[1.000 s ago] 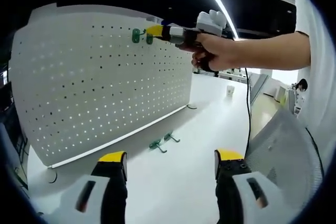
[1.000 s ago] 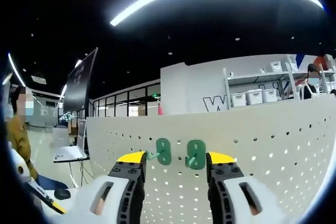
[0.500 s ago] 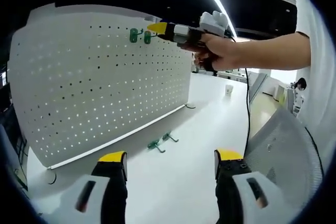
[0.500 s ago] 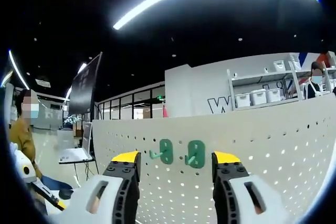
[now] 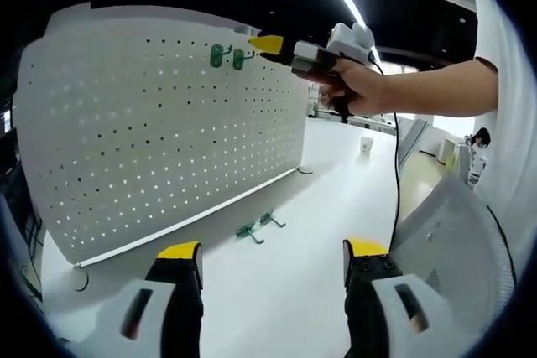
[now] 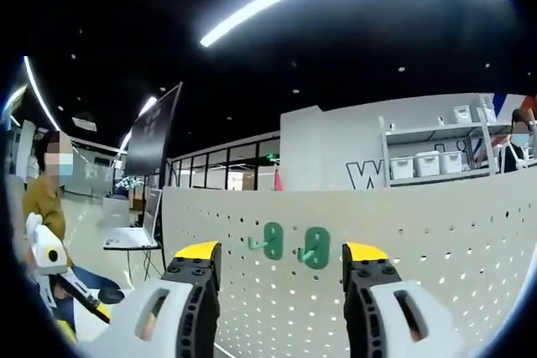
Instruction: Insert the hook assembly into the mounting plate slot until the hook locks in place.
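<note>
White and smooth, the table point(image 5: 336, 207) carries an upright white pegboard point(image 5: 159, 132), a thin flat panel with regular rows of small round holes. Two green plastic hooks point(image 5: 226, 57) hang side by side near its top edge, each an oval plate with a short peg. Two more green hooks point(image 5: 259, 225) lie on the table just before the lower edge of the board, with much free surface around them. The left gripper point(image 5: 273, 251) hovers low over the table, yellow-tipped jaws spread and holding nothing. The right gripper point(image 6: 280, 251) stands off from the mounted hooks, jaws also apart and empty. On the far wall a large letter "W" point(image 6: 362, 175) is readable beside shelves with white bins point(image 6: 436, 161).
</note>
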{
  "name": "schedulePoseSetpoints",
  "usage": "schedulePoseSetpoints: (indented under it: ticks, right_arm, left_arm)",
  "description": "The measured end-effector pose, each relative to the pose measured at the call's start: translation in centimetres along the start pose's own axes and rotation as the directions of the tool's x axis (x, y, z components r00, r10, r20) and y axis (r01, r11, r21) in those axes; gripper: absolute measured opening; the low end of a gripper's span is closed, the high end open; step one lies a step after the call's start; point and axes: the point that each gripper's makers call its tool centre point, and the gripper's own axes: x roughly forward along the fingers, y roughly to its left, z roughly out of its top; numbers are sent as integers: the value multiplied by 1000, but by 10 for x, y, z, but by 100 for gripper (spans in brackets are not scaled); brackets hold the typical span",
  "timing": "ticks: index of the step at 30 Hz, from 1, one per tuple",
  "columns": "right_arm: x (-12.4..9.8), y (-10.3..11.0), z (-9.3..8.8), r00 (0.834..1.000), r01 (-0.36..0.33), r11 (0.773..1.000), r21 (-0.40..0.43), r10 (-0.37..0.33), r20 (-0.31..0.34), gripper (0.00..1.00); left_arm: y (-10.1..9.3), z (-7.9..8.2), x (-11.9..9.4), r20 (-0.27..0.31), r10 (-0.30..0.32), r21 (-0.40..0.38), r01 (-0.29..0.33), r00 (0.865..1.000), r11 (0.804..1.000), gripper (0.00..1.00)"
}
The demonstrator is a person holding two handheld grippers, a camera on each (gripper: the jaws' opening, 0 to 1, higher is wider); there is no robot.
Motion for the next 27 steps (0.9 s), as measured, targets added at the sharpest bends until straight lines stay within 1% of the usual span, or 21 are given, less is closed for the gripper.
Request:
schedulePoseSetpoints:
  ticks: [4,6,8,11,15,18,20,21,27]
  right_arm:
    - [-10,4,-6,1000,-25,1000,3,25,-15,56]
    - [-15,5,-13,999,-38,999,8,39,-33,56]
    - [-20,7,-17,998,-48,999,-4,48,-48,56]
    - [-29,11,-23,996,-69,998,5,69,-59,56]
    - [-43,14,-35,991,-94,995,21,96,-93,57]
    - [-52,15,-43,989,-97,994,47,102,-110,58]
    - [-56,18,-46,987,-106,993,46,111,-119,58]
    - [-60,19,-50,984,-114,993,39,118,-134,58]
    - [-75,22,-61,979,-122,990,69,132,-156,59]
  left_arm:
    - [0,0,0,0,2,0,-2,1000,1000,70]
    - [0,-1,0,-1,1,1,-1,1000,1000,70]
    - [0,-1,1,0,3,-6,-3,1000,1000,70]
    - [0,-1,1,1,3,-12,-3,1000,1000,70]
    - [-1,-3,2,-2,1,-14,-1,1000,1000,70]
    - [0,-5,2,-5,2,-15,-2,1000,1000,70]
    - [0,-6,2,-8,3,-17,-3,1000,1000,70]
    - [0,-6,2,-9,3,-16,-3,1000,1000,70]
    - [2,-8,2,-12,8,-9,-8,1000,1000,70]
